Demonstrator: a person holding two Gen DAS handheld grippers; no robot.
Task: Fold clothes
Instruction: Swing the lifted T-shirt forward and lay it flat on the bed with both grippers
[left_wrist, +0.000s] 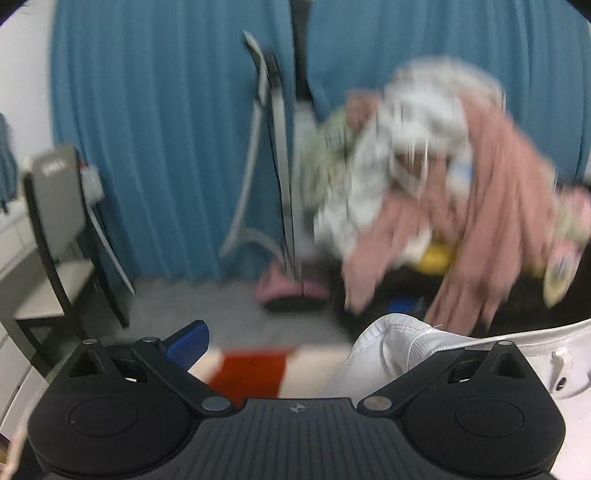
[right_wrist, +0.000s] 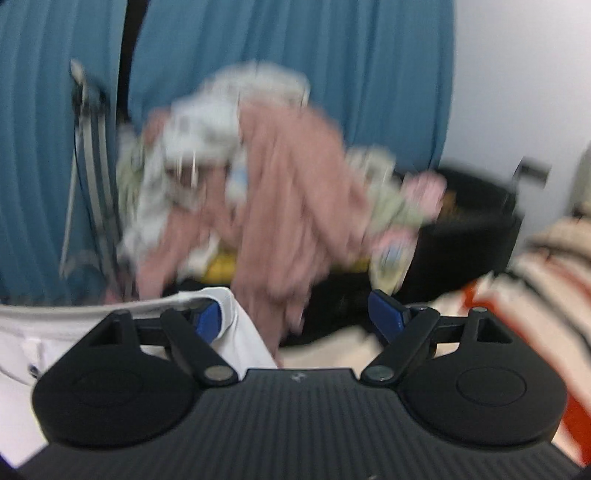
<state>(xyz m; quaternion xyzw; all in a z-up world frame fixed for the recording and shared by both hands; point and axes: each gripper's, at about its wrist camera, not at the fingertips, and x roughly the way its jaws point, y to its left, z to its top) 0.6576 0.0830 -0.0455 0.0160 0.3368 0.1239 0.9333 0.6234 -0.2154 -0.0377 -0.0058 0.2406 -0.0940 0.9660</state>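
Note:
A white garment (left_wrist: 399, 354) with a ribbed hem lies at the lower right of the left wrist view. It drapes over the right finger of my left gripper (left_wrist: 306, 343) and hides it. Only the left blue pad (left_wrist: 188, 343) shows, and the jaws stand wide apart. In the right wrist view the same white garment (right_wrist: 243, 332) wraps around the left blue pad (right_wrist: 208, 321) of my right gripper (right_wrist: 298, 317). Its right pad (right_wrist: 388, 314) is bare. That gripper is open too, and nothing is pinched between its pads.
A black basket (right_wrist: 476, 225) heaped with pink, white and green clothes (right_wrist: 280, 192) stands ahead before a blue curtain (left_wrist: 166, 129). A cream and red striped blanket (right_wrist: 546, 280) lies beneath. A chair (left_wrist: 55, 229) stands at the left, and a grey stand (left_wrist: 273, 147) with pink slippers (left_wrist: 284, 288) at its foot.

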